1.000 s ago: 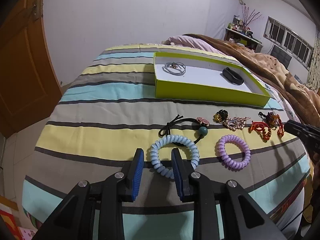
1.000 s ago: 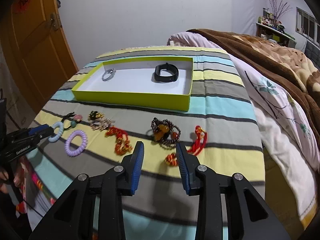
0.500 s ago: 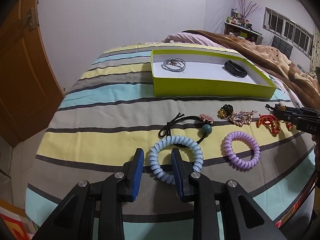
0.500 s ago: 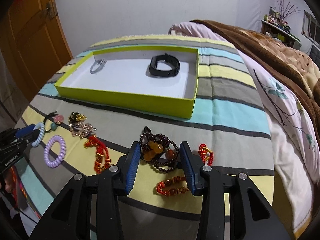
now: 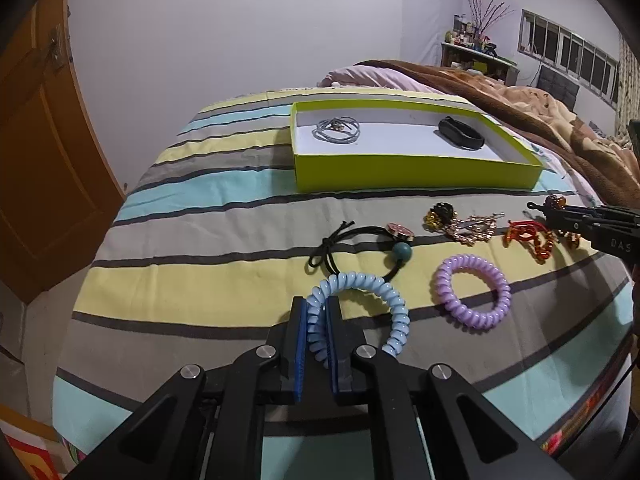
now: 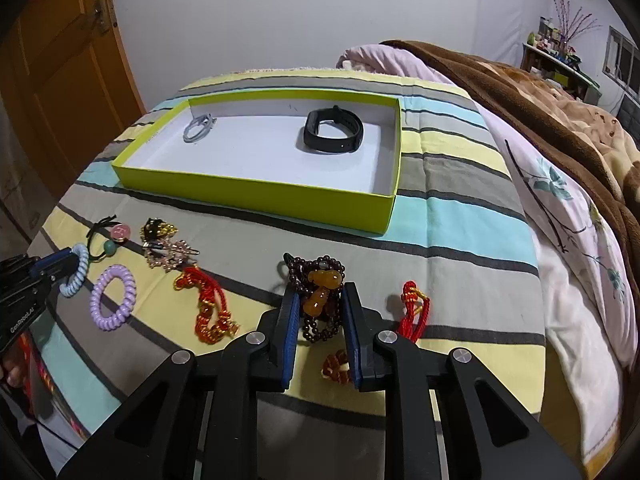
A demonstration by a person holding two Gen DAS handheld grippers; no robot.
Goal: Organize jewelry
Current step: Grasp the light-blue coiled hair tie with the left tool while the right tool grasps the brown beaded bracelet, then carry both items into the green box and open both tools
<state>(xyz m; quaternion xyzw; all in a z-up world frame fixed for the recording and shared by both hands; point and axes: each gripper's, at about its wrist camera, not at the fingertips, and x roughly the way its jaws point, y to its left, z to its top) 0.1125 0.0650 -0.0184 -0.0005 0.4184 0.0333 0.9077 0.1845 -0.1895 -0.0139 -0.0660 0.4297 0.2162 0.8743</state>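
The left hand-held gripper (image 5: 318, 320) has its blue pads pressed together on one side of a pale blue spiral hair tie (image 5: 360, 312), which lies on the striped bedspread (image 5: 180, 248) near the bed's front edge. Just beside the tie to the right lies a purple spiral hair tie (image 5: 472, 292). Behind them sits a black elastic hair band (image 5: 348, 248) with a green bead and a round charm, then a gold hair clip (image 5: 464, 222) and a red knotted cord (image 5: 528, 238).

The right hand-held gripper (image 6: 320, 316) sits low over the bedspread with its fingers partly apart, one on each side of a dark beaded bracelet (image 6: 320, 292) with an amber gourd charm. The pads are close to the beads, but I cannot tell if they touch. Another red cord (image 6: 414, 308) lies just to the right, and a small orange bead piece (image 6: 336, 366) lies beneath the right finger.

Farther back on the bed rests a shallow lime-green box (image 6: 256, 192) with a white floor. Inside it, well apart, are a grey bracelet (image 6: 198, 128) on the left and a black wristband (image 6: 334, 136) on the right. A brown blanket (image 6: 520, 88) covers the bed's far right side.
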